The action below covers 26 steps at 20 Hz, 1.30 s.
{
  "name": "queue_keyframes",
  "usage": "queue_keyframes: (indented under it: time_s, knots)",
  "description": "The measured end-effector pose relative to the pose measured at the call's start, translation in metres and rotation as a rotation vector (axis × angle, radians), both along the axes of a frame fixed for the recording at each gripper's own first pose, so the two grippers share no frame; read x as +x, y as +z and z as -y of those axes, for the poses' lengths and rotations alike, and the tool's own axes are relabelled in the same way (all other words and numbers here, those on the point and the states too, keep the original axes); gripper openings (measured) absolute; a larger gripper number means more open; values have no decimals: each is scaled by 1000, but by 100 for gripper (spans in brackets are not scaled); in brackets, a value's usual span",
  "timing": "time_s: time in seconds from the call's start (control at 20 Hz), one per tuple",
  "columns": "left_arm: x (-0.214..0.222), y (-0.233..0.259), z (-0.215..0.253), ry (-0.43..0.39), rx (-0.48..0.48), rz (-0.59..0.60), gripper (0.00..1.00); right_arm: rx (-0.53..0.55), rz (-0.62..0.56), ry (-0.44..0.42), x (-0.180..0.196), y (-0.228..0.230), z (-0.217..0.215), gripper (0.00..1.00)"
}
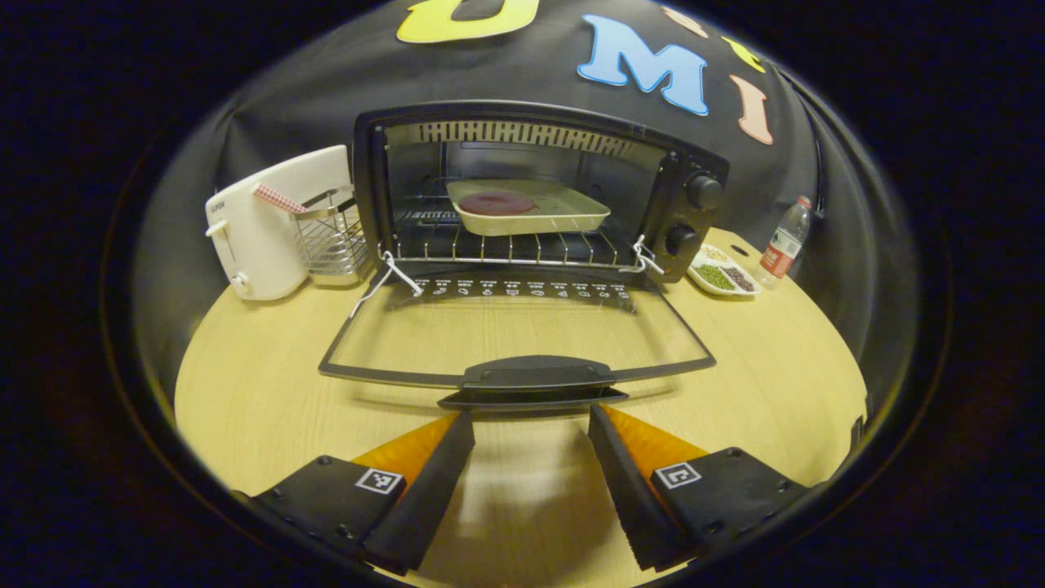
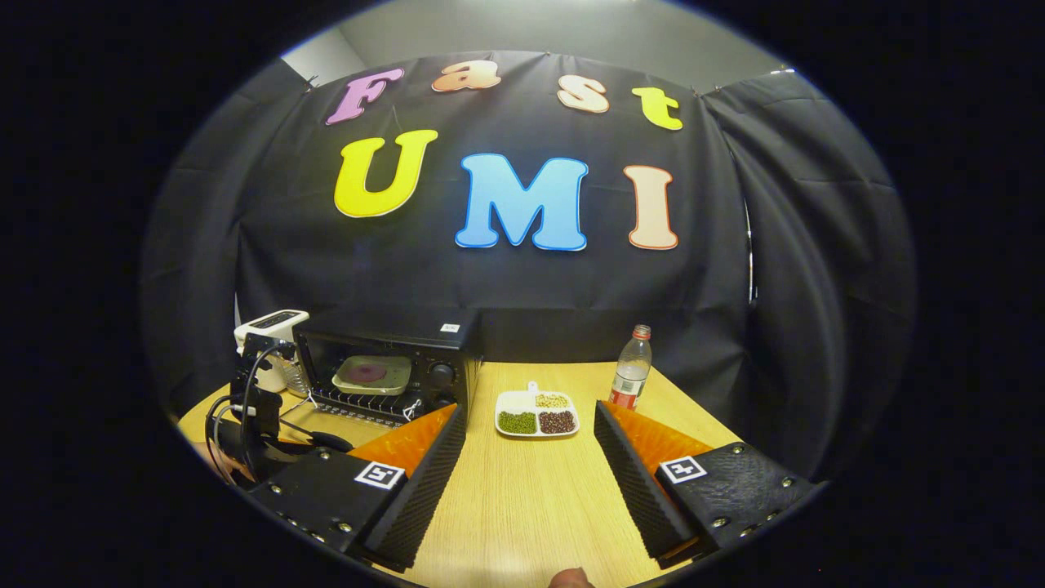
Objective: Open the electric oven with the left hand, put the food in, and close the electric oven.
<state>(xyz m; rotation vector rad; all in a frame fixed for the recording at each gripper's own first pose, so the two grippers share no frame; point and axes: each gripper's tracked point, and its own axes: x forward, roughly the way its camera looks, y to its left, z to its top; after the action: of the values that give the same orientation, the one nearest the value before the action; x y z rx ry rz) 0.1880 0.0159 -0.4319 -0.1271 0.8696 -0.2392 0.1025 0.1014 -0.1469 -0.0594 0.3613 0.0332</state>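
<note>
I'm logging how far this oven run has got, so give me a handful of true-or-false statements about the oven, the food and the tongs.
1. The oven door is shut. False: it lies folded down, open.
2. The tray with the food sits on the rack inside the oven. True.
3. The left tongs grip the door handle. False: they are open, just short of it.
4. The right tongs are open and hold nothing. True.
5. The bottle stands left of the oven. False: right of it.

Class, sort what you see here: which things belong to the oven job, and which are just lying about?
Job: oven, open door, tray of food, left claw.
Lying about: toaster, wire rack, bean dish, bottle.
</note>
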Motion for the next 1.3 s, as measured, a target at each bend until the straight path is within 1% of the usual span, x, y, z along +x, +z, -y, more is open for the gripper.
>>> queue_keyframes:
  time_s: [0.15,0.2,0.25,0.3,0.45,0.55,0.8,0.85,0.9,0.95,1.05,1.1,1.15,1.2,1.25,1.3]
  knots:
    - [3,5,0,45,-12,8,96,10,-2,8,3,0,-4,98]
    - [3,9,0,47,-8,17,100,9,-2,12,5,-1,-5,98]
    - [4,13,-1,46,-4,35,92,9,3,15,7,0,-6,98]
    - [5,19,-1,47,-3,50,96,12,7,21,9,0,-8,98]
    - [6,35,-2,52,0,84,96,10,-1,43,11,-4,-15,98]
    - [11,46,-2,60,-15,106,96,11,-2,57,13,-6,-20,98]
    - [20,63,-3,49,-14,145,96,1,-11,68,17,-12,-22,98]
    - [23,68,-2,48,-11,164,100,3,-9,66,18,-13,-21,98]
    - [27,74,-3,44,-5,185,96,3,-6,63,21,-12,-20,98]
    - [32,81,-4,40,1,206,96,1,-8,60,21,-13,-19,98]
    - [41,92,-3,27,15,247,100,2,-13,57,23,-15,-17,98]
    - [47,98,-3,22,24,272,96,5,-15,56,25,-16,-15,98]
    - [52,101,-3,17,33,291,96,8,-15,55,24,-15,-16,98]
    - [57,106,-2,13,40,307,100,9,-16,54,24,-14,-17,98]
    - [62,109,-2,12,43,320,100,8,-16,56,24,-14,-17,98]
    - [67,114,-2,12,42,332,96,5,-17,57,24,-14,-17,98]
